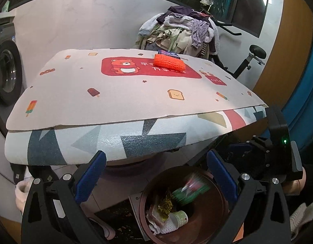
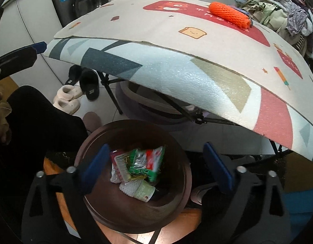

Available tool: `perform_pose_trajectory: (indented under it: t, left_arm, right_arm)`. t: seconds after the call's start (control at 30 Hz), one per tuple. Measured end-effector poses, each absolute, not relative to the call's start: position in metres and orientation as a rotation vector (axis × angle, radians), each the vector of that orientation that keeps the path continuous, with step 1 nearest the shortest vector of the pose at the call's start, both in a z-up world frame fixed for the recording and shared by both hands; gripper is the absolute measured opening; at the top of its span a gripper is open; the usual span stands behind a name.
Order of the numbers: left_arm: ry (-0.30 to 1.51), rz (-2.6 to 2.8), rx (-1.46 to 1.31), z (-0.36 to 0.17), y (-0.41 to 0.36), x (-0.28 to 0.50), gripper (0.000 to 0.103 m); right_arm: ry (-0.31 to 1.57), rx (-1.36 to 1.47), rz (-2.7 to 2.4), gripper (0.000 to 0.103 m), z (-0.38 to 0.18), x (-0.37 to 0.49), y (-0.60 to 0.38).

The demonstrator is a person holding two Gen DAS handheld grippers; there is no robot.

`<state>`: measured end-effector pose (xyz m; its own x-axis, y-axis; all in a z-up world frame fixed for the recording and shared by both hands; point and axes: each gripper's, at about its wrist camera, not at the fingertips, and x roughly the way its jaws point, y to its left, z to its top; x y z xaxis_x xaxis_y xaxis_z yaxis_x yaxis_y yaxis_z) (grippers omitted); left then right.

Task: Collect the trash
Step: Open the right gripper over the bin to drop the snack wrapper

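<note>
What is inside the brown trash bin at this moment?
In the brown trash bin: a green and red snack wrapper, a pink packet, a yogurt cup and white foam netting. These cover whatever lies beneath, so the bottom is mostly hidden.

Black left gripper [image 1: 155, 177] and right gripper [image 2: 156, 168], blue-padded jaws, silver screws.

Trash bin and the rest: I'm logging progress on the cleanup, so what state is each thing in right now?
Trash bin: upright, open-topped, partly filled.
Green wrapper: inside the bin, on top of the pile.
Yogurt cup: inside the bin, lying on its side.
Orange foam net: still on the table mat, uncollected.
Purple box: on the mat behind the net, uncollected.
Right gripper: open, empty, above the bin.
Left gripper: open, empty.
</note>
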<state>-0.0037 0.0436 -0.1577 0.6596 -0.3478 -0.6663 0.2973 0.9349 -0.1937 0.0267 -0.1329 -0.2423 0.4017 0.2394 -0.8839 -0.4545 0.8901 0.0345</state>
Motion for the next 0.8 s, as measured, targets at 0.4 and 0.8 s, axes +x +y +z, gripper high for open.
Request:
perform_pose_trajectory:
  t: [0.4, 0.8]
  left_arm:
    - [0.785, -0.352, -0.079, -0.160, 0.044, 0.000, 0.097]
    - [0.786, -0.354, -0.131, -0.152, 0.057, 0.019, 0.097]
  right_arm:
    - [1.056, -0.188, 0.398, 0.097, -0.237, 0.029, -0.144]
    - [1.014, -0.130, 0.338, 0.097, -0.211, 0.048, -0.162]
